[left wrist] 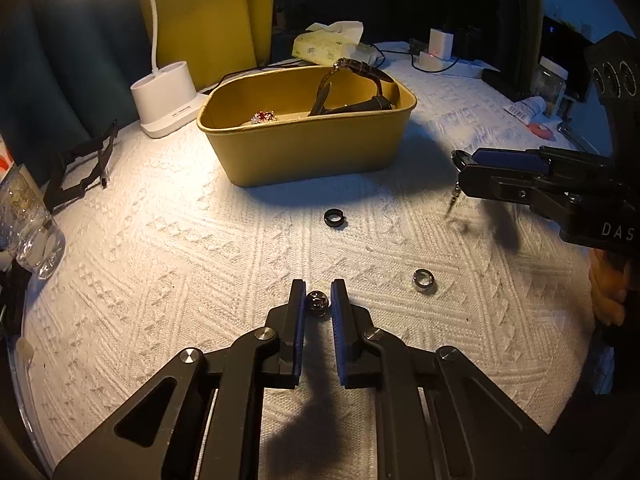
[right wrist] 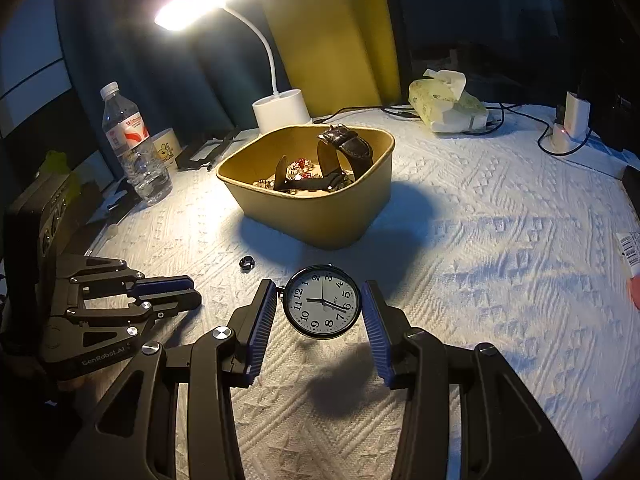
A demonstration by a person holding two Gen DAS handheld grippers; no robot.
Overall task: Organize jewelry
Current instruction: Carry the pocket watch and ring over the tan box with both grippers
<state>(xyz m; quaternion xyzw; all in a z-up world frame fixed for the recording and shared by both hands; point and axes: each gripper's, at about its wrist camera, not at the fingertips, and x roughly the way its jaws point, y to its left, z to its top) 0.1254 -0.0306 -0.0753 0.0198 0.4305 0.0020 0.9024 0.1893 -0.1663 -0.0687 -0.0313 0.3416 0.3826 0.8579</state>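
A yellow tub (right wrist: 320, 216) sits on a white knitted cloth (right wrist: 500, 272) under the lit desk lamp (right wrist: 280, 114), and everything else is placed around it. To the far left of the tub, in the right wrist view, a plastic water bottle (right wrist: 134, 148) stands upright near the edge of the surface. Nearer the camera and to the left of the tub, the left gripper (right wrist: 194, 292) reaches in low over the cloth; its own view shows the jaws slightly apart on either side of a small rounded silver ring (left wrist: 317, 301), and whether the pads touch it cannot be told. Between this gripper and the tub a black ring (left wrist: 335, 217) lies flat on the cloth, well apart from the tub's front wall. Inside the tub, a wristwatch with a dark leather strap (right wrist: 346, 146) leans against the far rim above a tangle of red-stoned pieces (right wrist: 300, 168). In front of the tub, the right gripper (right wrist: 320, 308) holds a round pocket watch (right wrist: 322, 307) with a white dial, its jaws clamped on the case from both sides, raised above the cloth. To the right of the silver ring, a second silver ring (left wrist: 424, 280) lies on the cloth. Behind and to the right of the tub rests a pack of tissues (right wrist: 448, 108).
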